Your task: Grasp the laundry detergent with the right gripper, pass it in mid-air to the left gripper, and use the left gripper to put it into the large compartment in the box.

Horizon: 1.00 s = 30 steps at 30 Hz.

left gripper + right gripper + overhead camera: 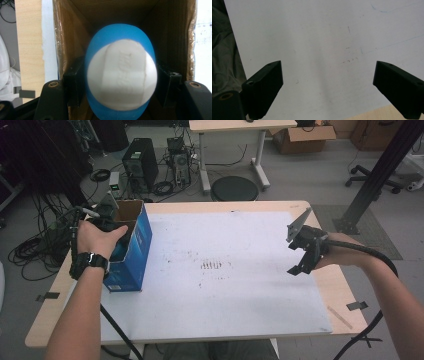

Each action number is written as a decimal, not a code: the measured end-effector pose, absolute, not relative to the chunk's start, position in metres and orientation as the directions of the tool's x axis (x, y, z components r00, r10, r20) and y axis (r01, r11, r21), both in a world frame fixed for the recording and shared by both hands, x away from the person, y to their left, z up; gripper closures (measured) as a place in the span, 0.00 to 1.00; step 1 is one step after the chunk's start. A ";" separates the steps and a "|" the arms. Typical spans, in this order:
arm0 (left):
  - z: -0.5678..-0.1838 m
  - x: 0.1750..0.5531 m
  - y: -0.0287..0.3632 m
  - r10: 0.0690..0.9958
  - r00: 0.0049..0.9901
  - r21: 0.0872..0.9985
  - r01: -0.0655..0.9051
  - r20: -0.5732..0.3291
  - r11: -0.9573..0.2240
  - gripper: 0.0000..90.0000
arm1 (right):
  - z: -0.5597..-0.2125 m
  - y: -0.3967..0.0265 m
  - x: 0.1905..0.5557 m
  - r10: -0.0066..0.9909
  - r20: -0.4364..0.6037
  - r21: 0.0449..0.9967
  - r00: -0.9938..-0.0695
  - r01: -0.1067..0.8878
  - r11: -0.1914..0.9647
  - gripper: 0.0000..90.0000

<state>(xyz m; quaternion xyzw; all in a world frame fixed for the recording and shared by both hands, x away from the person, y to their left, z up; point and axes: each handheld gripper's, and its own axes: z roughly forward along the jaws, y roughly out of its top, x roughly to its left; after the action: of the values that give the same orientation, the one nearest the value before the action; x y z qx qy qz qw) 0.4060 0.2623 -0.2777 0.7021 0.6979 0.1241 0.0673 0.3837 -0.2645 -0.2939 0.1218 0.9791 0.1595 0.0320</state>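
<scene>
From above, your left gripper [107, 222] sits at the open top of the blue box [131, 251] at the table's [240, 206] left edge. Its own view shows it clenched on a blue-and-white egg-shaped object [121, 75], long axis running into the box; keep it centred between the cardboard walls. Your right gripper [327, 87] hangs released over the white mat [324, 37].

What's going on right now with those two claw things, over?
Left gripper shut on blue-and-white ball, inside the open blue box. Right gripper open, hovering over the white sheet. Nothing in the way.
</scene>
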 end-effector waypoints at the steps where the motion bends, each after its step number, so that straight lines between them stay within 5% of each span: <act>1: -0.278 0.406 0.262 0.997 -0.005 0.268 0.963 0.080 -0.017 0.42 | -0.294 -0.265 0.384 0.249 -0.024 0.320 -0.968 0.228 0.919 0.10; 22: -0.266 0.402 0.262 0.998 0.001 0.286 0.958 0.069 -0.021 0.34 | -0.292 -0.264 0.382 0.240 -0.018 0.317 -0.971 0.223 0.922 0.10; 30: -0.229 0.394 0.258 0.994 0.038 0.329 0.942 0.101 -0.070 0.33 | -0.285 -0.262 0.382 0.237 -0.025 0.320 -0.971 0.217 0.922 0.10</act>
<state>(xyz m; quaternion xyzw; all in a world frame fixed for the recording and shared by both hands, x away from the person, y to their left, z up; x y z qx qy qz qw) 0.3944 0.2582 -0.2289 0.7153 0.6766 0.1522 0.0863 0.3823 -0.2622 -0.2848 0.1157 0.9799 0.1595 0.0318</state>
